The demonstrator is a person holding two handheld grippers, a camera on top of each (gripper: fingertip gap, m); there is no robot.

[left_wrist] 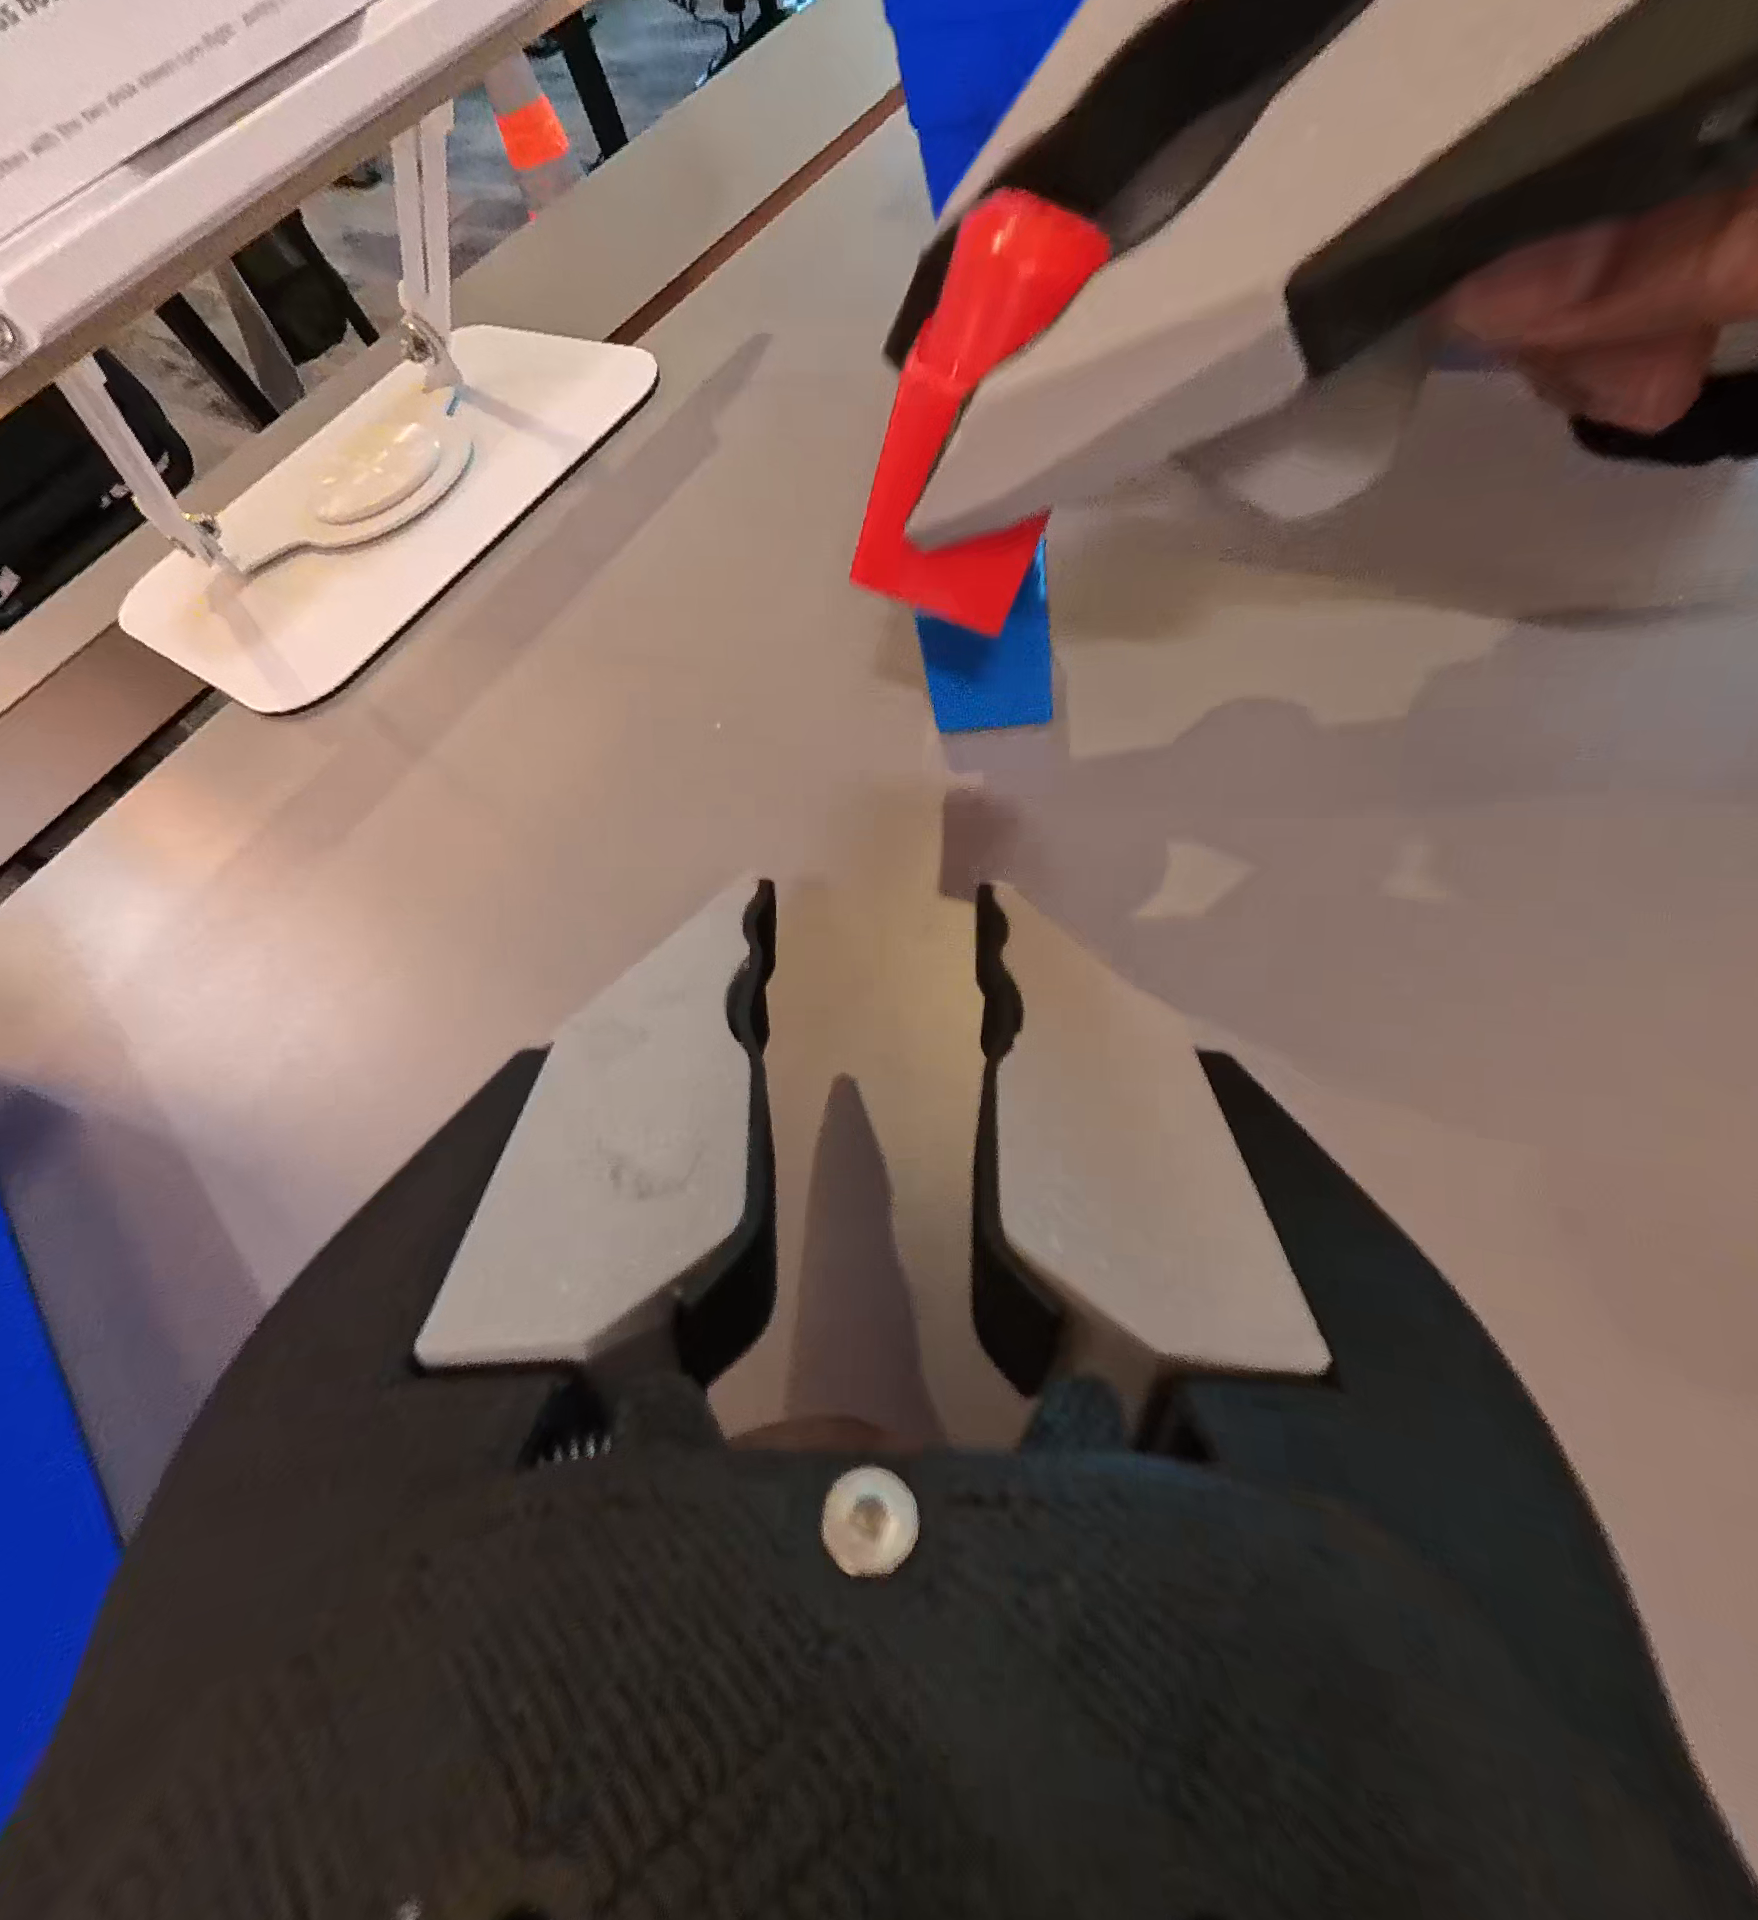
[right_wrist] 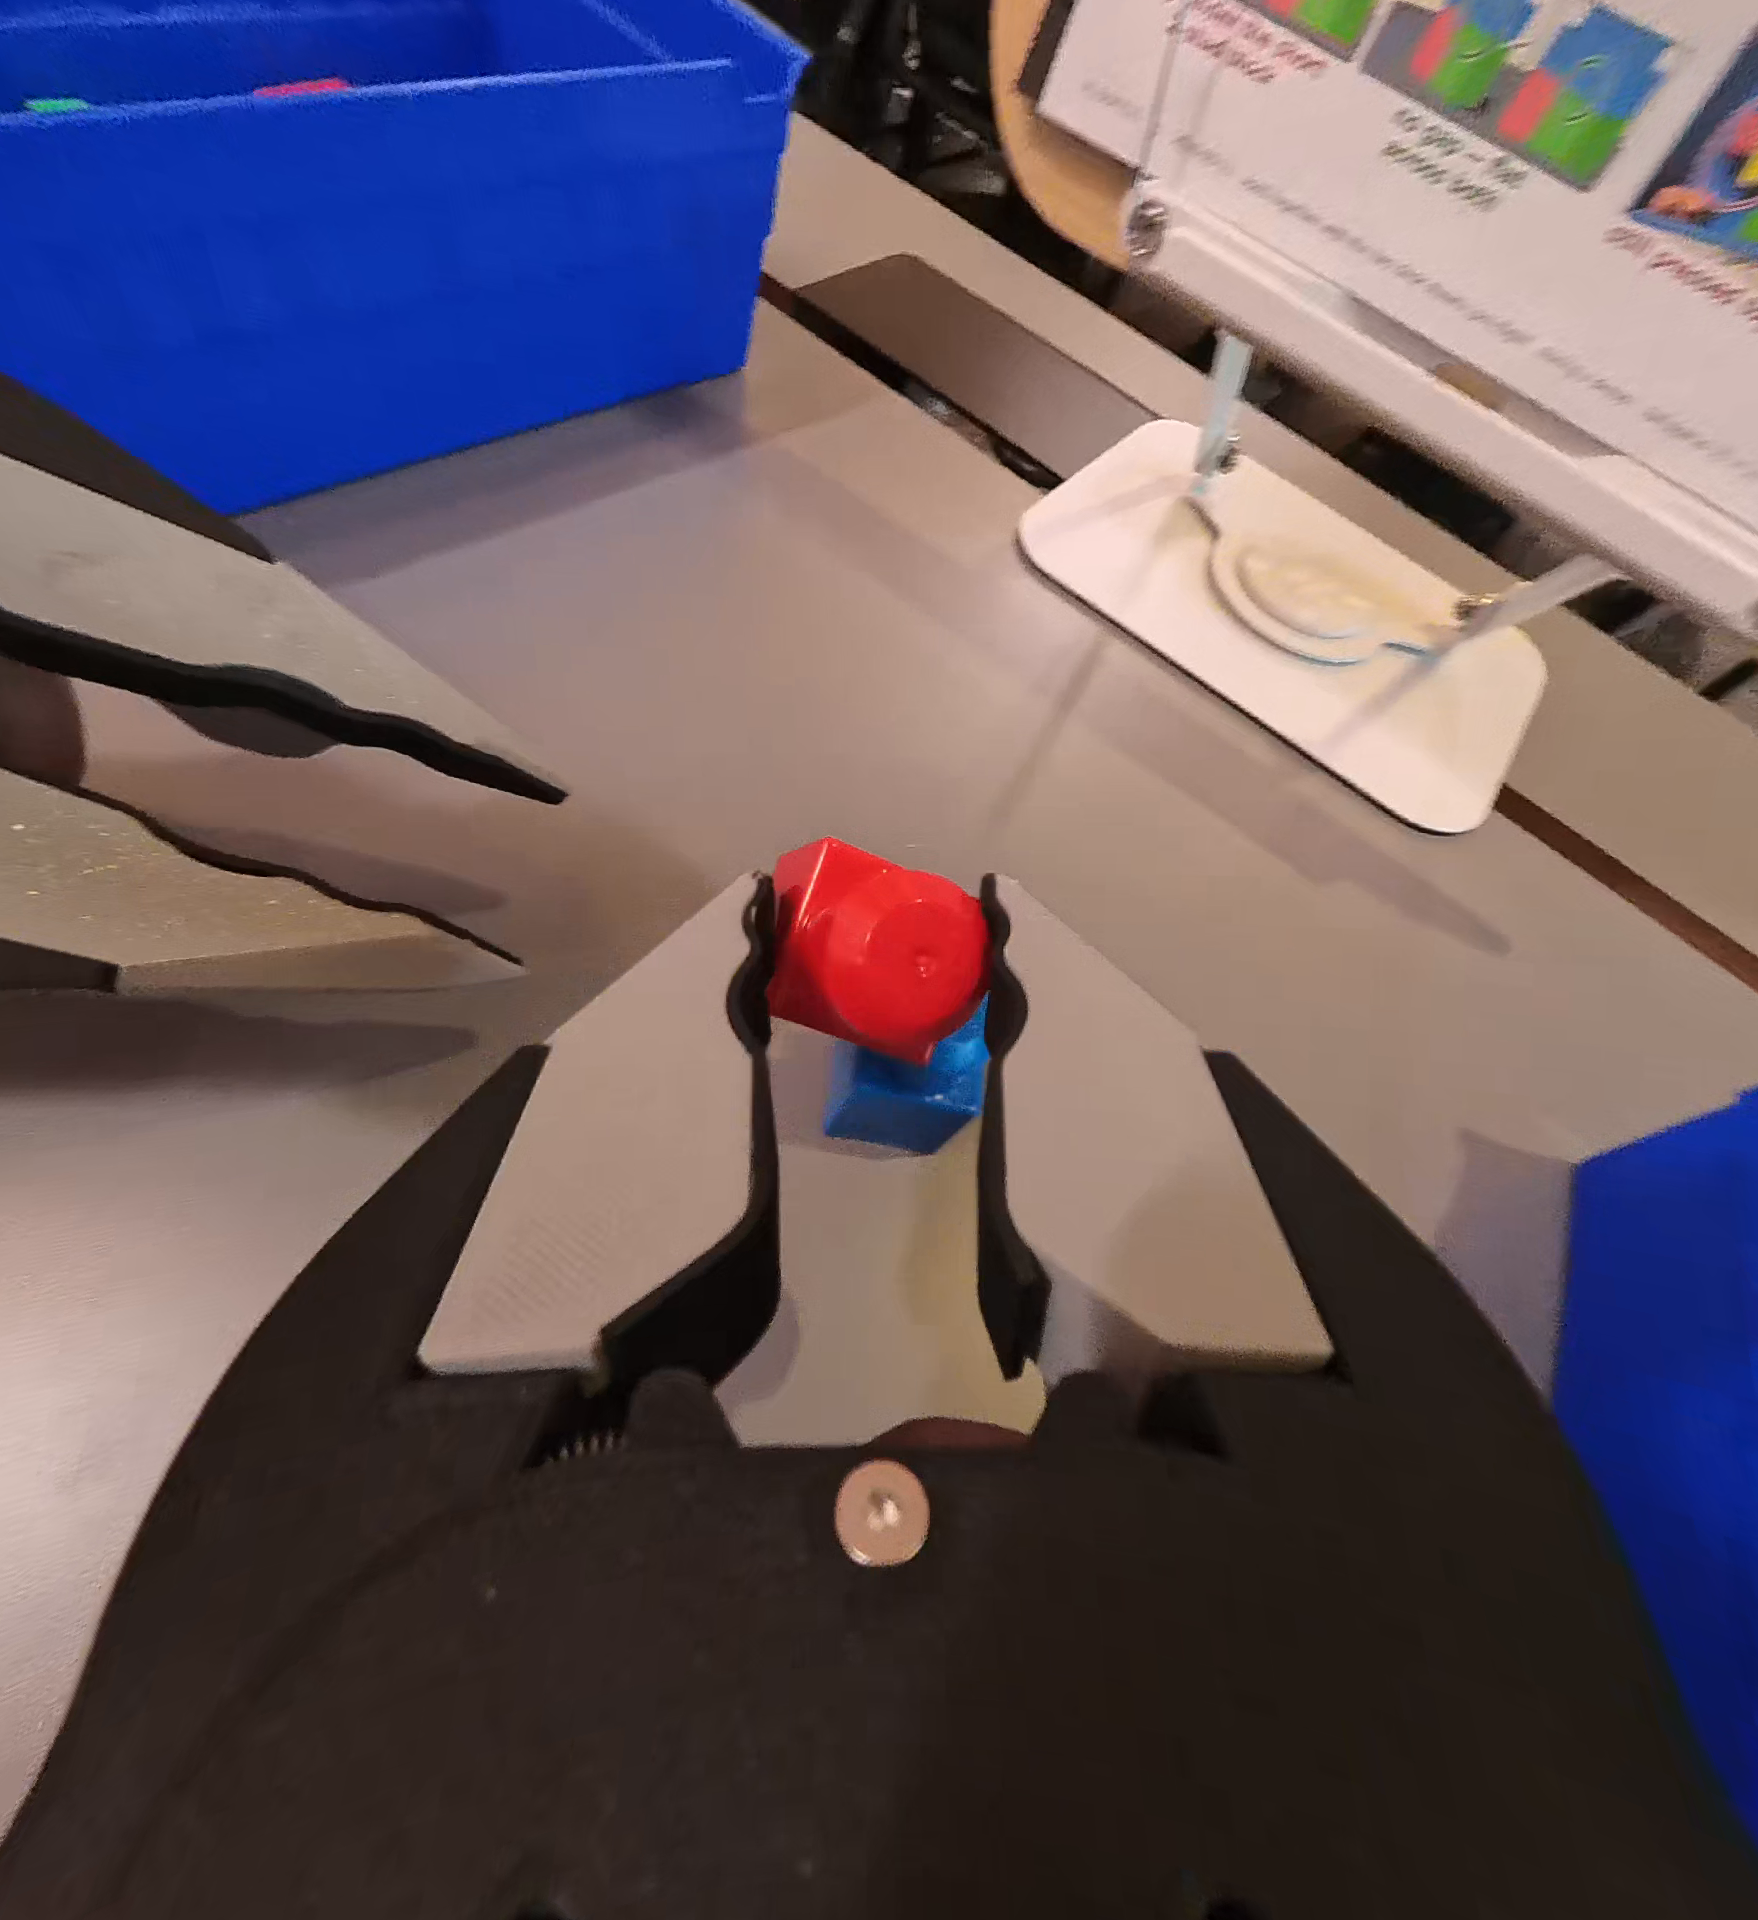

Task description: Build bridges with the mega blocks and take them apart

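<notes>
My right gripper is shut on a red block and holds it tilted just above a blue block that stands on the grey table. In the left wrist view the red block hangs tilted between the right gripper's fingers, its lower edge at the top of the blue block. My left gripper is open and empty, a short way in front of the blue block. It also shows in the right wrist view at the left, jaws apart.
A blue bin with green and red blocks stands at the back left. A white stand holds an instruction sheet at the back right; it also shows in the left wrist view. A hand holds the right gripper. My hands' fingertips stand some 8 cm from each other.
</notes>
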